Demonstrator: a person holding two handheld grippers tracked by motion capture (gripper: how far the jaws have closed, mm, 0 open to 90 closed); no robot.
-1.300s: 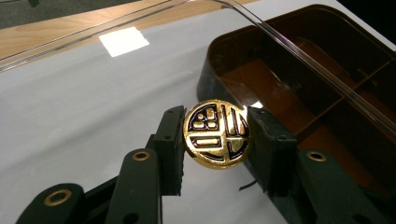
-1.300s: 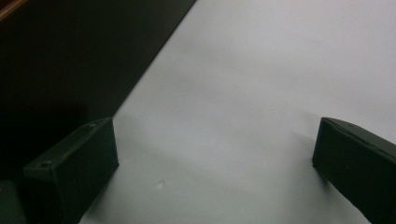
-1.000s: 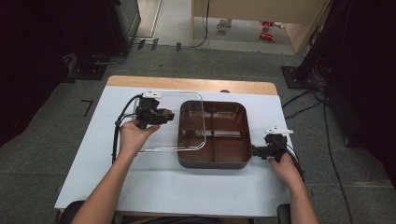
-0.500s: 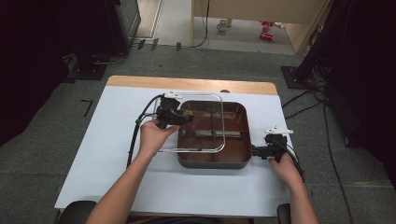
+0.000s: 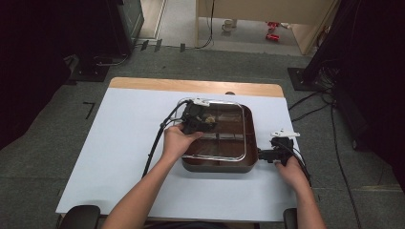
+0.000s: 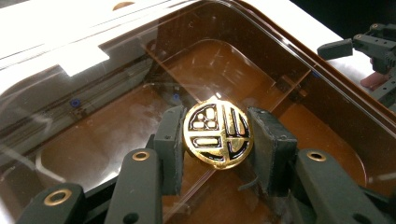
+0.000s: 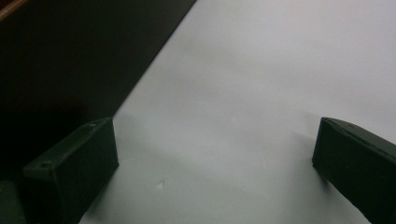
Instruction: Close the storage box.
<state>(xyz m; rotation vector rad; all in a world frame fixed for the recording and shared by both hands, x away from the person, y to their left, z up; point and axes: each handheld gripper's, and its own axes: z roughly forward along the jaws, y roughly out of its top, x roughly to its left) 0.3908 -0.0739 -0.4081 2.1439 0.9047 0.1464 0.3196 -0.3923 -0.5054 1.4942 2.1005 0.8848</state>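
Note:
A brown divided pan sits on the pale table sheet. Over it lies a clear lid with a metal rim, nearly lined up with the pan. My left gripper is shut on the lid's round gold knob, one pad on each side; in the left gripper view the pan's compartments show through the lid. My right gripper rests on the sheet against the pan's right side. In the right gripper view its jaws stand wide open with bare sheet between them and the pan's dark wall at the left.
A wooden strip of table top shows behind the sheet. The left gripper's black cable trails down the sheet beside the forearm. Dark stands and cables surround the table on the floor. The right gripper shows far off in the left gripper view.
My left gripper has carried the lid to the right, from beside the pan's left edge to over the pan. The right gripper has kept still.

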